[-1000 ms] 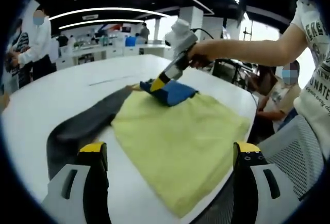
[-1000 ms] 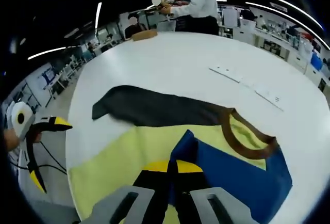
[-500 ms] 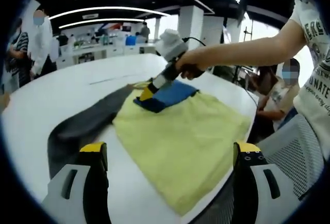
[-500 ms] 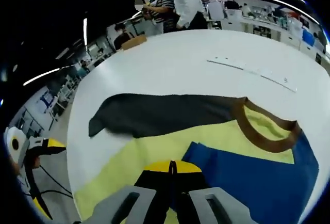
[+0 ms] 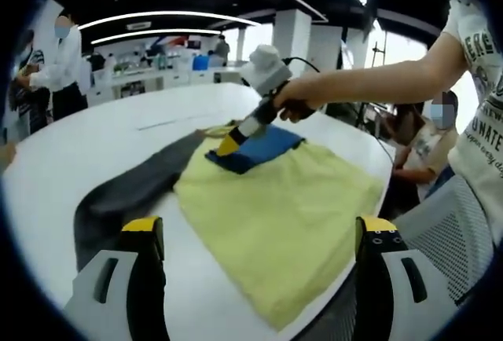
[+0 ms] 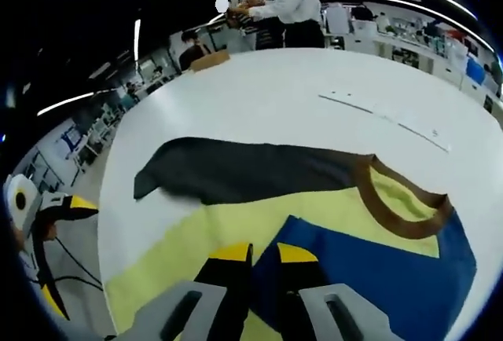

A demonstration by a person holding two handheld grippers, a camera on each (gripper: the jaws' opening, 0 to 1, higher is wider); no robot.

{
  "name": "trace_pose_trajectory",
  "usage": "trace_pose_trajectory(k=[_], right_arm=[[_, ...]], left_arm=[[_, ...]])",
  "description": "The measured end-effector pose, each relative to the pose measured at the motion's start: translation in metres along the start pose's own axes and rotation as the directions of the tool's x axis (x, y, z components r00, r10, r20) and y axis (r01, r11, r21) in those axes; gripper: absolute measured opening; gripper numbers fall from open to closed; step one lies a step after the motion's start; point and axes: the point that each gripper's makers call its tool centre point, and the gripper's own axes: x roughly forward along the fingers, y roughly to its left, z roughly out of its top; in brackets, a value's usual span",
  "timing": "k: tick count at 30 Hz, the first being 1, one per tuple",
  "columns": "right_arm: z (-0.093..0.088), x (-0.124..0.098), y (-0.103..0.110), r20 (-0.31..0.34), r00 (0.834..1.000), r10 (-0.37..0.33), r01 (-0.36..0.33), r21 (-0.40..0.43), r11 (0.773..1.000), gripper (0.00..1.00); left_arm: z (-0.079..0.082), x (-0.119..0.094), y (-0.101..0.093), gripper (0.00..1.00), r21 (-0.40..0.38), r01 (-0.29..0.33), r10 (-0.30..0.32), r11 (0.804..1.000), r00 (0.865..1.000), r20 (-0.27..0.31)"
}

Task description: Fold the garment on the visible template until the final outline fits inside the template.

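The garment lies flat on the white table (image 5: 94, 133): a yellow body (image 5: 275, 211) (image 6: 181, 247), a dark grey sleeve (image 5: 134, 188) (image 6: 236, 168) spread out sideways, a brown collar (image 6: 401, 199), and a blue sleeve (image 5: 261, 146) (image 6: 369, 270) folded over the body. My right gripper (image 6: 264, 253) (image 5: 233, 143) rests at the blue sleeve's edge, jaws slightly parted. My left gripper (image 5: 259, 231) (image 6: 67, 254) stands wide open off the table's near edge, by the yellow hem, holding nothing.
A thin marked line (image 6: 385, 117) runs across the table beyond the collar. People stand at the far end (image 6: 291, 3) (image 5: 59, 58). Another person sits beside the table (image 5: 428, 144), and a mesh chair (image 5: 448, 223) is near the left gripper.
The right gripper's jaws, shut on the blue sleeve's edge before, have parted a little. The blue sleeve was dragged across the yellow body and now lies on it. Left gripper unmoved.
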Motion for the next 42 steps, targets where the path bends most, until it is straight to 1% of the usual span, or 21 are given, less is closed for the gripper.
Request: trace_pose_trajectory(k=[5,8,12,14,18,22,28,36,40,42], right_arm=[[-0.006,0.000,0.003,-0.023,1.000,-0.010,0.009,-0.051,0.999,0.14],[-0.006,0.004,-0.001,-0.035,0.999,-0.011,0.009,-0.076,0.997,0.14],[-0.013,0.005,-0.008,-0.060,0.997,-0.039,0.031,-0.123,0.992,0.14],[-0.017,0.004,-0.007,-0.068,0.997,-0.043,0.034,-0.128,0.991,0.12],[-0.019,0.004,-0.009,-0.078,0.995,-0.053,0.041,-0.153,0.987,0.03],[-0.021,0.005,-0.011,-0.076,0.996,-0.052,0.041,-0.131,0.990,0.00],[-0.019,0.005,-0.006,-0.063,0.997,-0.042,0.036,-0.100,0.994,0.00],[-0.004,0.004,0.004,-0.011,1.000,-0.001,0.000,-0.045,0.999,0.00],[0.006,0.000,0.016,0.024,0.999,0.027,-0.026,-0.024,0.999,0.00],[0.008,0.004,0.020,0.041,0.998,0.041,-0.040,-0.016,0.999,0.00]], left_arm=[[0.001,-0.001,-0.003,0.98,0.001,0.000,0.000,1.000,1.000,0.002],[-0.001,-0.001,-0.003,0.98,0.000,-0.003,0.003,1.000,1.000,-0.004],[-0.001,-0.002,-0.001,0.98,-0.001,-0.005,0.005,1.000,1.000,-0.001],[-0.001,-0.003,0.000,0.98,0.000,-0.008,0.008,1.000,1.000,-0.002],[-0.002,-0.003,0.002,0.98,-0.001,-0.009,0.009,1.000,1.000,-0.003],[-0.003,-0.002,0.003,0.98,0.000,-0.009,0.009,1.000,1.000,-0.006],[-0.004,-0.003,0.003,0.98,0.000,-0.010,0.010,1.000,1.000,-0.007],[-0.003,-0.004,0.004,0.98,0.000,-0.015,0.015,1.000,1.000,-0.004],[-0.002,-0.004,0.004,0.98,0.001,-0.016,0.016,1.000,1.000,-0.002],[-0.001,-0.003,0.002,0.98,0.002,-0.016,0.016,1.000,1.000,-0.003]])
